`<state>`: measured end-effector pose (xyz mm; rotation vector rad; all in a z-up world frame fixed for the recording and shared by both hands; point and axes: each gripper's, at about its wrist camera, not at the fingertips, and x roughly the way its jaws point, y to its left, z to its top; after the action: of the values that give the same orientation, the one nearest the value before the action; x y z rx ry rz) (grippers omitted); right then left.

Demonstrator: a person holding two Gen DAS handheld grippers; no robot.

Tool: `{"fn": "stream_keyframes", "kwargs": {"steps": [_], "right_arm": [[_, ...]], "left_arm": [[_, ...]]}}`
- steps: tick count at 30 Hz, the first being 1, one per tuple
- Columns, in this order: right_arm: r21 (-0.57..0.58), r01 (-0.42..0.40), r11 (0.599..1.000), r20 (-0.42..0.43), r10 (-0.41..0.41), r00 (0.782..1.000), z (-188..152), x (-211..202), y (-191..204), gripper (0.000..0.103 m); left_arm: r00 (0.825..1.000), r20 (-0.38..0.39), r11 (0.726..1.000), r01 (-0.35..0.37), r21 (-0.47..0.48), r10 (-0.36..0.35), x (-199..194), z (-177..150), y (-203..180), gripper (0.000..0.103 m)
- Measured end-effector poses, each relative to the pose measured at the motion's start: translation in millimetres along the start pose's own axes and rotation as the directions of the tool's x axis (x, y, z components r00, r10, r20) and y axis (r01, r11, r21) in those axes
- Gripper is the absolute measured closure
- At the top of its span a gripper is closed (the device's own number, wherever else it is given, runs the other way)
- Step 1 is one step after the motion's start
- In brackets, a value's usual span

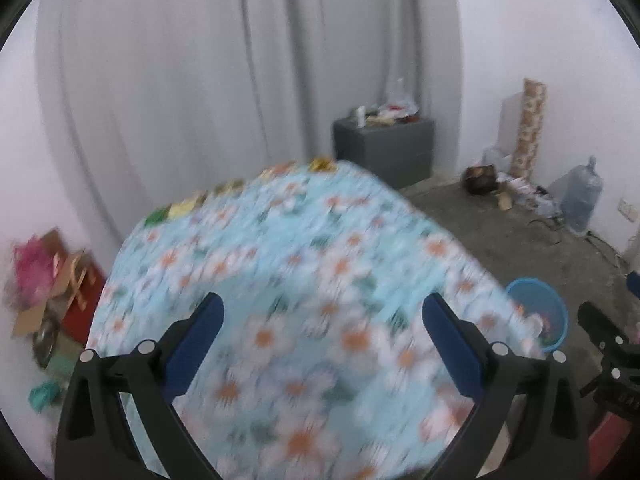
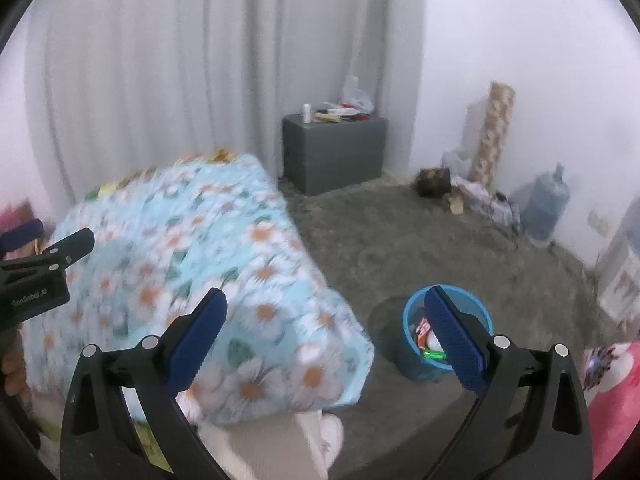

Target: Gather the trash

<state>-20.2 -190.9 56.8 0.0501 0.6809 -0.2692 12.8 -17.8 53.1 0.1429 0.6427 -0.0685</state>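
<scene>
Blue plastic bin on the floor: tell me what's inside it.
The round blue plastic bin holds colourful wrappers, red and green among them; the right claw's finger hides part, and the bottom is unseen.

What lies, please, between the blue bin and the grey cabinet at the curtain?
Only bare grey floor lies between the blue bin and the grey cabinet, seen best in the right wrist view; the flowered table stands off to the side.

A blue bin stood upright on the grey floor just beside the table's corner, holding colourful wrappers. More wrappers, green, yellow and gold, lay in a blurred row along the table's far edge.
</scene>
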Motion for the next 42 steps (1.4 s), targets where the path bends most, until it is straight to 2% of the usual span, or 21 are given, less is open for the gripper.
{"fn": "stream_keyframes", "kwargs": {"steps": [4, 6, 8, 14, 23, 42], "right_arm": [[-0.101, 0.023, 0.995, -0.087, -0.031, 0.996, -22, 9, 25, 0.008], [-0.135, 0.027, 0.991, -0.132, -0.045, 0.99, -31, 15, 28, 0.008], [-0.14, 0.017, 0.99, -0.153, -0.039, 0.987, -36, 16, 28, 0.008], [-0.11, 0.053, 0.992, -0.164, -0.071, 0.984, -40, 13, 21, 0.008], [-0.053, 0.114, 0.992, -0.181, -0.122, 0.976, -43, 10, 4, 0.008], [-0.046, 0.122, 0.992, -0.206, -0.129, 0.97, -52, 9, 5, 0.008]], "left_arm": [[0.99, -0.14, 0.999, -0.018, -0.031, 0.013, 9, -44, 9, 0.006], [0.981, -0.191, 1.0, -0.027, -0.014, 0.024, 13, -54, 8, 0.006], [0.977, -0.208, 0.999, -0.046, -0.008, 0.044, 14, -60, 11, 0.006], [0.981, -0.185, 0.998, -0.06, -0.018, 0.055, 8, -57, 10, 0.006], [0.979, -0.198, 0.999, -0.048, -0.01, 0.046, 15, -51, 6, 0.006], [0.975, -0.219, 0.999, -0.031, -0.014, 0.027, 19, -54, 5, 0.006]]}}
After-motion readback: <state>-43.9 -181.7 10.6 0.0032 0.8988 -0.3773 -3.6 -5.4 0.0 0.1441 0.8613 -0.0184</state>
